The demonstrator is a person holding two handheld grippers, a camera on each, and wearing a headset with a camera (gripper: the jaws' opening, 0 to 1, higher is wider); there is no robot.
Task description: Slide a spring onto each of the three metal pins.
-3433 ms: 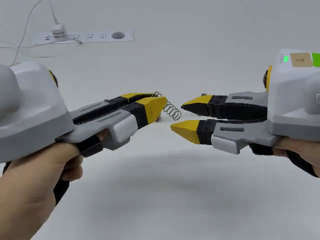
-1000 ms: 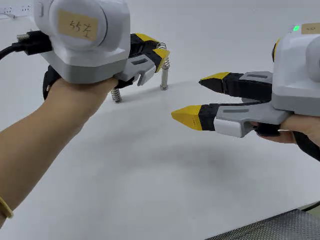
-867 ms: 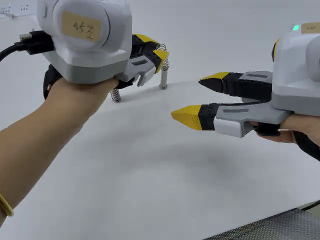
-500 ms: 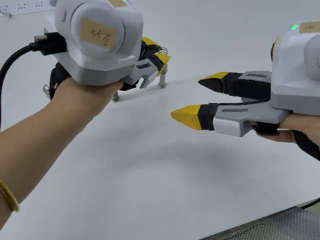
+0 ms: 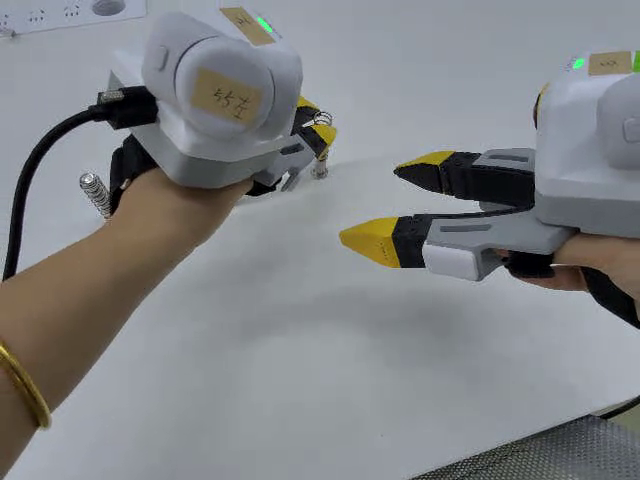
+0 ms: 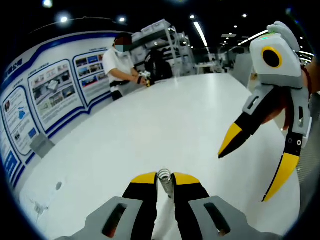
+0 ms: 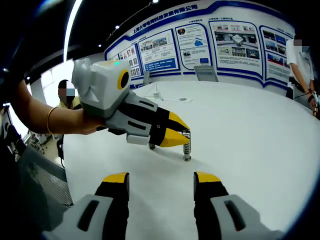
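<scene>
My left gripper [image 5: 318,120] points down at the far pin [image 5: 319,168], shut on the top of a spring [image 6: 164,178] that sits around that pin. From the right gripper view the spring [image 7: 186,141] stands coiled on the upright pin, with the left gripper's yellow tips [image 7: 175,132] at its upper end. Another pin carrying a spring [image 5: 95,193] stands on the white table to the left of the hand. A third pin's foot [image 7: 151,146] shows behind the left gripper. My right gripper [image 5: 385,205] hovers open to the right, nothing between its jaws.
A black cable [image 5: 35,195] runs from the left gripper's back. A white power strip [image 5: 60,12] lies at the far left. The table's front edge and a grey mesh seat [image 5: 540,455] are at the lower right. People stand at the far end [image 6: 125,62].
My left gripper has sunk lower along the far pin with the spring and rolled a little. The view has shifted, bringing the left pin into sight. The right gripper has hardly moved.
</scene>
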